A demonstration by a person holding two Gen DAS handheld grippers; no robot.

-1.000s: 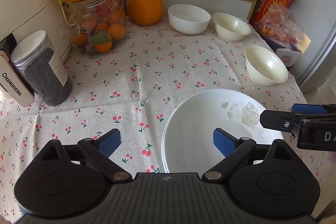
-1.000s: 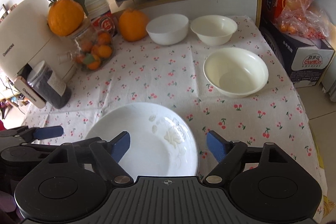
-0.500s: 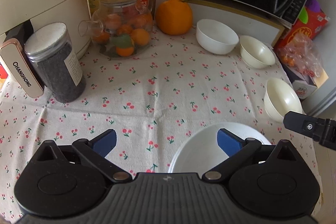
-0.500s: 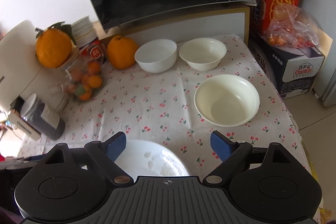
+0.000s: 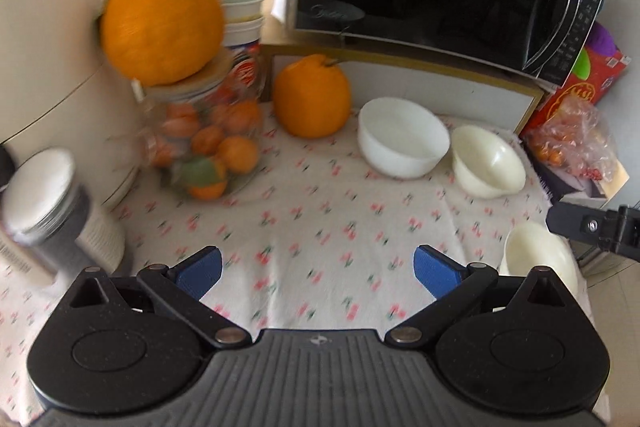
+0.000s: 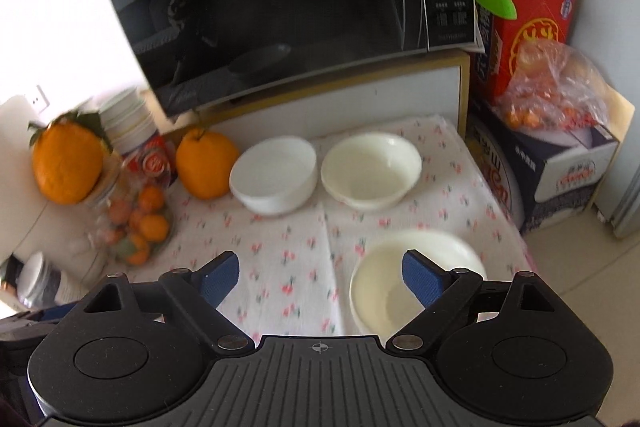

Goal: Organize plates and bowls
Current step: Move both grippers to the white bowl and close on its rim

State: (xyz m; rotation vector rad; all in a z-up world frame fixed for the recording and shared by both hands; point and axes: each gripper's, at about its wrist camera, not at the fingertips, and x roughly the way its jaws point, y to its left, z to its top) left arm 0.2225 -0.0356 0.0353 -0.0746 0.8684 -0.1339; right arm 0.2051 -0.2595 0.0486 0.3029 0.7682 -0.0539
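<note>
1. The left gripper (image 5: 316,265) gapes fully, empty, over bare tablecloth (image 5: 320,203).
2. The right gripper (image 6: 320,275), its jaws just opened wider, holds nothing; its right pad hangs above the cream bowl (image 6: 416,267).
3. Behind that bowl, below the microwave (image 6: 280,3), sit a white bowl (image 6: 276,179) and another cream bowl (image 6: 372,169), side by side.
4. Likely step: reaching for a bowl; next, straddle the near bowl's rim and close.

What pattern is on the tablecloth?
Little red cherries on white; the tablecloth shows best in the right wrist view.
</note>
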